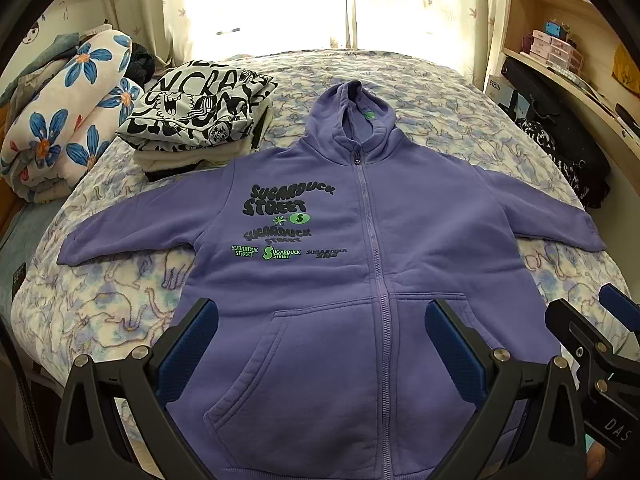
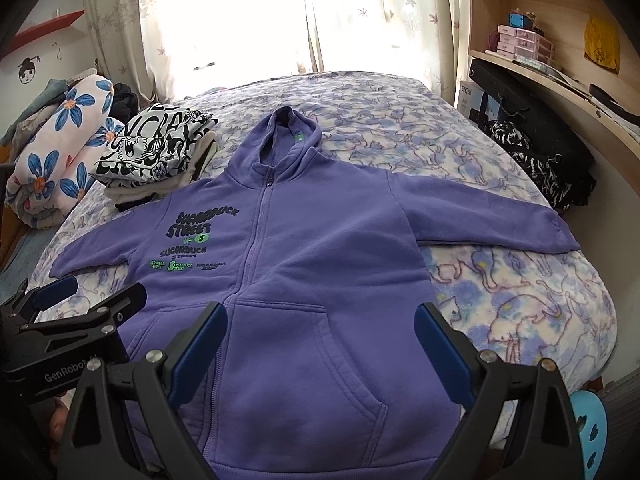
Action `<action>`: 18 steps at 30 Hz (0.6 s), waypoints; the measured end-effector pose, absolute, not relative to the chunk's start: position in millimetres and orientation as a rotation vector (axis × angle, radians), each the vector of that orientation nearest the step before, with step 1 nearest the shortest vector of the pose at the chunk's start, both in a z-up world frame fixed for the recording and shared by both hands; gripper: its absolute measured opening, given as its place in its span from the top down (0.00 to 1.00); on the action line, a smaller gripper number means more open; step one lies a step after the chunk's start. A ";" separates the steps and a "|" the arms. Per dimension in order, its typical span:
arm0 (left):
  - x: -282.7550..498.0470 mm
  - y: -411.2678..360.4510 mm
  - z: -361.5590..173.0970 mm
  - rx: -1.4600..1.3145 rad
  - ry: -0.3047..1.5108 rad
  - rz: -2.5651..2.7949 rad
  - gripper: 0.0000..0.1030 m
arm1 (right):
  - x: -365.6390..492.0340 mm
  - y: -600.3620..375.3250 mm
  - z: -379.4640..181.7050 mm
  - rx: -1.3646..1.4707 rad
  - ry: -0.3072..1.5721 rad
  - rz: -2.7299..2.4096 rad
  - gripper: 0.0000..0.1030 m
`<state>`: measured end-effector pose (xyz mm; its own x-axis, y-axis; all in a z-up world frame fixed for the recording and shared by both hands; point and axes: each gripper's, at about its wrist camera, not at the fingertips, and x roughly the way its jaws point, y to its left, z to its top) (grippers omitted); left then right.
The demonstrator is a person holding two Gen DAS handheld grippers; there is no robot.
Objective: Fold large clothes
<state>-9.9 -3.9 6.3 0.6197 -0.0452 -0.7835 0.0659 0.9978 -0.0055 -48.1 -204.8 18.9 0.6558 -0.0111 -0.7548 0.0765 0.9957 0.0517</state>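
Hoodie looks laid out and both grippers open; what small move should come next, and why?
Probably send the left gripper out to the sleeve cuff on its side and close on it, ready to fold that sleeve across the chest. The purple hoodie lies flat, zipped, front up, both sleeves spread on the bed, nothing folded. The right gripper is likewise open and empty.

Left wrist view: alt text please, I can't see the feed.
A purple zip hoodie lies flat, face up, sleeves spread, on a patterned bed. The open left gripper hovers over its hem; folded clothes sit beyond the left sleeve.
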 end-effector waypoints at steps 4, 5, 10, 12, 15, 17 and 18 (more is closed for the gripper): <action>-10.3 -4.3 6.0 0.024 0.901 -0.065 0.01 | -48.0 -205.7 17.6 0.084 0.854 -0.045 0.08; -10.4 -4.2 5.9 0.024 0.901 -0.064 0.01 | -48.0 -205.7 17.6 0.083 0.854 -0.046 0.08; -10.3 -4.3 6.1 0.025 0.900 -0.064 0.01 | -47.4 -207.4 16.8 0.088 0.856 -0.044 0.08; -10.1 -4.4 6.1 0.026 0.901 -0.064 0.01 | -47.1 -208.9 16.3 0.092 0.858 -0.041 0.08; -10.0 -5.1 5.3 0.029 0.904 -0.065 0.01 | -46.9 -209.3 16.0 0.090 0.857 -0.041 0.08; -10.1 -5.4 5.2 0.031 0.905 -0.063 0.01 | -46.8 -210.0 15.4 0.094 0.857 -0.040 0.08; -10.0 -5.5 5.3 0.030 0.904 -0.064 0.01 | -46.7 -209.6 15.7 0.093 0.858 -0.042 0.08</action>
<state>-10.0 -5.5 5.3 0.6165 -0.0425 -0.7862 0.0681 0.9977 -0.0005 -46.7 -209.6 15.7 0.6533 0.0008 -0.7571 0.0746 0.9951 0.0654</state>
